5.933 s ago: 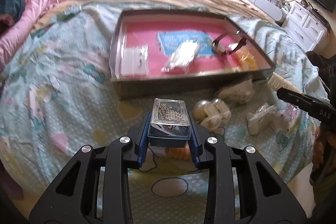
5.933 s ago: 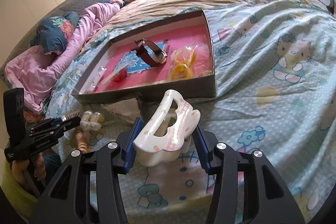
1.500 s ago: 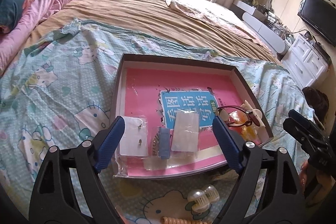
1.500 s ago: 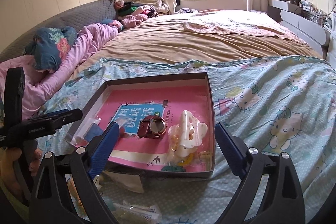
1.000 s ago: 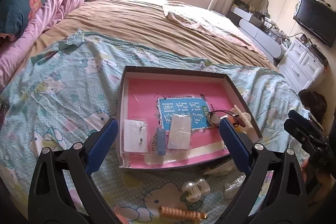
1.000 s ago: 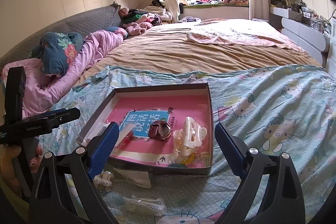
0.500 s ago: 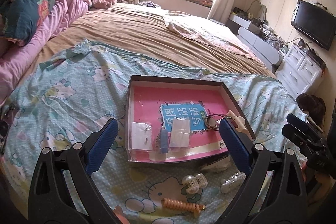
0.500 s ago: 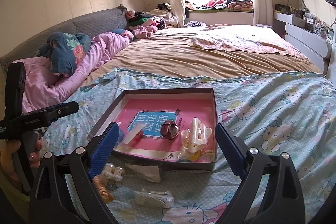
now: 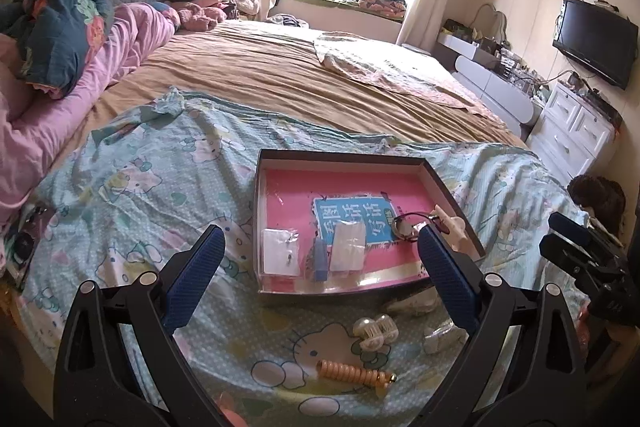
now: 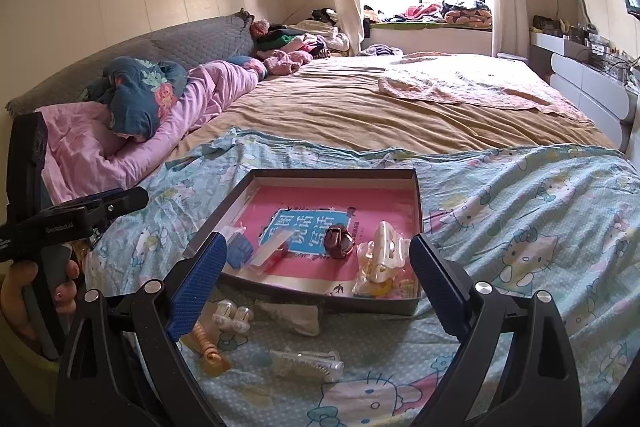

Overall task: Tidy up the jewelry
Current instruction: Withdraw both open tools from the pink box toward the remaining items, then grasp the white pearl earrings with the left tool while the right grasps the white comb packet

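Note:
A dark box with a pink floor [image 9: 348, 157] [image 10: 332, 174] lies on the Hello Kitty sheet. In it are a small blue box [image 9: 320, 259] [image 10: 240, 249], clear packets [image 9: 280, 257], a dark red watch [image 10: 338, 237] [image 9: 408, 225] and a white hair claw [image 10: 386, 241]. On the sheet in front lie a pearly clip [image 9: 374, 327] [image 10: 232, 315], an orange spiral hair tie [image 9: 354, 375] [image 10: 208, 345] and a clear packet [image 10: 306, 361]. My left gripper [image 9: 320, 283] and right gripper [image 10: 316, 283] are wide open, empty, held back above the near sheet.
The left hand-held gripper [image 10: 72, 223] shows at the right view's left edge; the right one [image 9: 588, 255] at the left view's right edge. A pink quilt [image 10: 120, 143] lies left. A white dresser [image 9: 576, 131] and a TV [image 9: 596, 31] stand right.
Both grippers have drawn back and up from the box, so more of the bed and room shows. The items in the box stay put.

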The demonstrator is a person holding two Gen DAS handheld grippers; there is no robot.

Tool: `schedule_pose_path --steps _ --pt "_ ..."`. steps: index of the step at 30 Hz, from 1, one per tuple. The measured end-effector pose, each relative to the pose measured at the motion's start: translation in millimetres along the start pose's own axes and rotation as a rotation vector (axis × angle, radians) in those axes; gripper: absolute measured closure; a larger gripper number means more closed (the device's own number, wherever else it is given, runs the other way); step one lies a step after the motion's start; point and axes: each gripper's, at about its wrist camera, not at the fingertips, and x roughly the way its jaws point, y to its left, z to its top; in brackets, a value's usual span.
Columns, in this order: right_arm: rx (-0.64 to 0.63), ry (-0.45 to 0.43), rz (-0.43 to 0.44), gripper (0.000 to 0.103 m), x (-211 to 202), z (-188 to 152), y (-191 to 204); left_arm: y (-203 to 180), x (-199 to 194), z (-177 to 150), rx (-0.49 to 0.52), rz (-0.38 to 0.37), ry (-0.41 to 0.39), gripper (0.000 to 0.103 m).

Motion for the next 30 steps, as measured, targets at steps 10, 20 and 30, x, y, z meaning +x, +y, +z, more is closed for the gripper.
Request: schedule_pose_path --steps 10,20,30 --pt "-0.011 0.025 0.008 0.011 -4 -11 4 0 -4 -16 0.007 0.024 0.027 0.013" --pt "-0.024 0.063 0.025 0.011 -1 -24 10 -4 -2 -29 0.022 0.039 0.062 0.013" --pt "-0.024 0.114 0.032 0.011 7 -41 9 -9 8 -42 0.045 0.049 0.108 0.013"
